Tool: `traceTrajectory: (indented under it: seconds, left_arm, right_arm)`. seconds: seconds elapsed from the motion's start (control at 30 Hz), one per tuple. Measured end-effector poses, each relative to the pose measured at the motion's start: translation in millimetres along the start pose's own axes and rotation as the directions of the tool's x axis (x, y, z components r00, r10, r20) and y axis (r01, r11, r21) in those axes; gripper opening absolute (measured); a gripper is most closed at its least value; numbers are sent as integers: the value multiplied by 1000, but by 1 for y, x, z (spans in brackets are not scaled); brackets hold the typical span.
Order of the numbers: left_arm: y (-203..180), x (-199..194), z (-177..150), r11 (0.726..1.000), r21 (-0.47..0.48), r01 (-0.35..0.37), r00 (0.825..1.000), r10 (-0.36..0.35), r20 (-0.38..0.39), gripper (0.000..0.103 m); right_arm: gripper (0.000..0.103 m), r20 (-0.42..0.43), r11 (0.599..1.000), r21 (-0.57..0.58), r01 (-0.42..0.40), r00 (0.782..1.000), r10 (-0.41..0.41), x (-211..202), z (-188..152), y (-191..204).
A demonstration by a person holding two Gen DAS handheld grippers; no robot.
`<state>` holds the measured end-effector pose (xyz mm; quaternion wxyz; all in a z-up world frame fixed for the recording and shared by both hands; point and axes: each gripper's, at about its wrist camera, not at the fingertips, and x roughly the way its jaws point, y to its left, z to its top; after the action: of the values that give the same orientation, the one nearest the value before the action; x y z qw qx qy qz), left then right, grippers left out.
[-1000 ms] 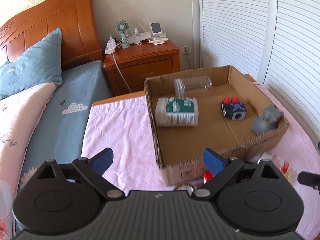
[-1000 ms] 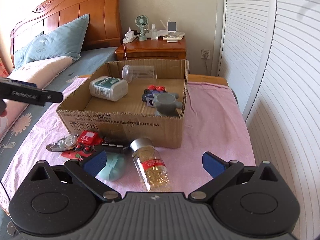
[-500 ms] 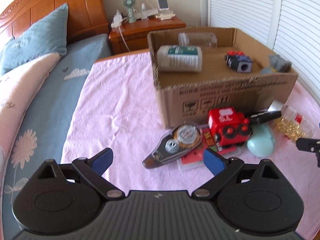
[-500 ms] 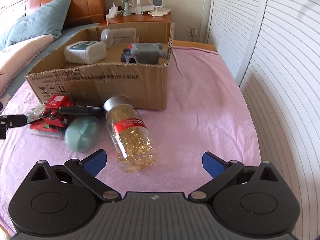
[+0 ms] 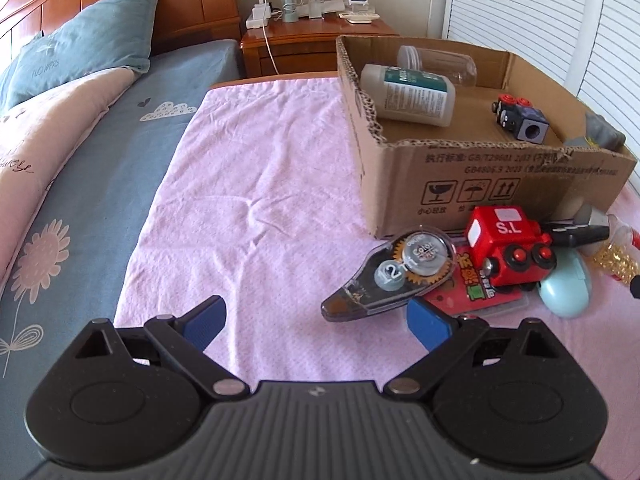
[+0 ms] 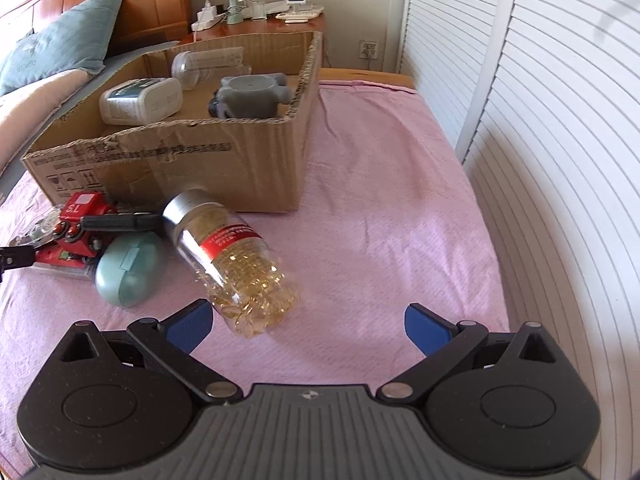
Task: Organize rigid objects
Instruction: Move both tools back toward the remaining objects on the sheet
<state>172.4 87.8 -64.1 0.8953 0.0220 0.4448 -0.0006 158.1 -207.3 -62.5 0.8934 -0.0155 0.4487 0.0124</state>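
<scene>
Now both claws gape empty: capsule bottle just beyond right claw.

Ahead of your left gripper the pink cloth lies bare up to the cardboard box. To its right, a tape dispenser, red toy train and green case crowd together, possibly overlapping. Your right gripper has open cloth right of the capsule bottle.
</scene>
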Motion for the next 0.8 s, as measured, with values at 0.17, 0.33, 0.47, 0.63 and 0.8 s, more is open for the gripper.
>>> traceTrajectory:
  seconds: [0.17,0.33,0.47,0.63,0.8]
  left_arm:
    - [8,3,1,1000,-8,-11,1000,11,-8,97]
    - [16,12,3,998,-19,-52,998,51,-25,97]
    - [16,6,4,1000,-21,6,1000,-6,-20,97]
    - [12,2,-1,988,-29,150,989,-151,-10,97]
    - [14,11,-2,976,-85,200,980,-200,-2,100]
  right_arm:
    - [103,-14,998,48,48,999,-48,11,7,-14]
    - [103,-20,998,65,28,999,-27,14,6,-14]
    - [103,-22,1000,8,6,1000,-6,13,3,-3]
    - [103,-23,997,-43,-61,998,60,12,-2,8]
    - [103,-25,992,-84,-98,995,96,12,-6,17]
